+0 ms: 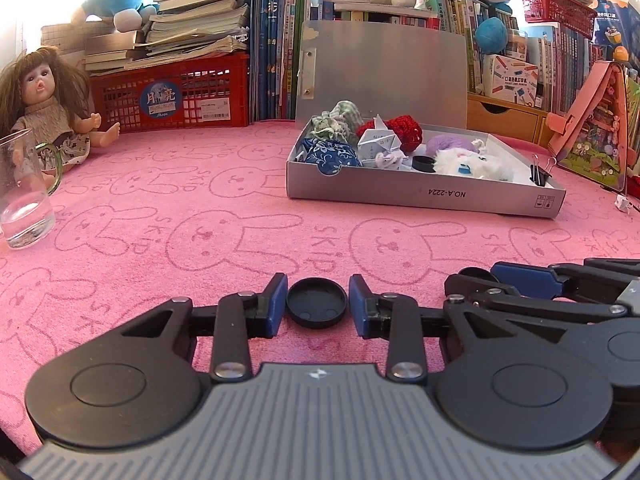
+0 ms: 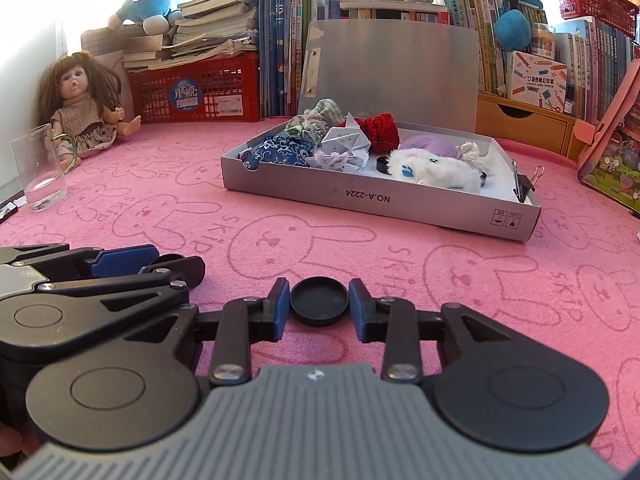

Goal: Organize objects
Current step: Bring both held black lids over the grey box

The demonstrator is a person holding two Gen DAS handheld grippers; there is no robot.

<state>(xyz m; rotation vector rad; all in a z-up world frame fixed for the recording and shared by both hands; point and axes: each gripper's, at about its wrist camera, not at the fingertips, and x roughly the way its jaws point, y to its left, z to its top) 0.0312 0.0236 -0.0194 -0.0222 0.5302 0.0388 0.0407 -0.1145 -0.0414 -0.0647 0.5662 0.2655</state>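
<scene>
Left wrist view: the left gripper, at lower centre, is clenched on a round black cap lying on the pink rabbit-print cloth. The right gripper shows at the right edge, closed on a black lid. The grey box, holding small toys, sits at centre right.

Right wrist view: the right gripper grasps a second black cap at lower centre; the grey box lies above it. A glass mug stands at left beside 1 doll.

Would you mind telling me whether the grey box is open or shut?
Open: the grey box has its lid standing upright behind it, contents exposed.
</scene>
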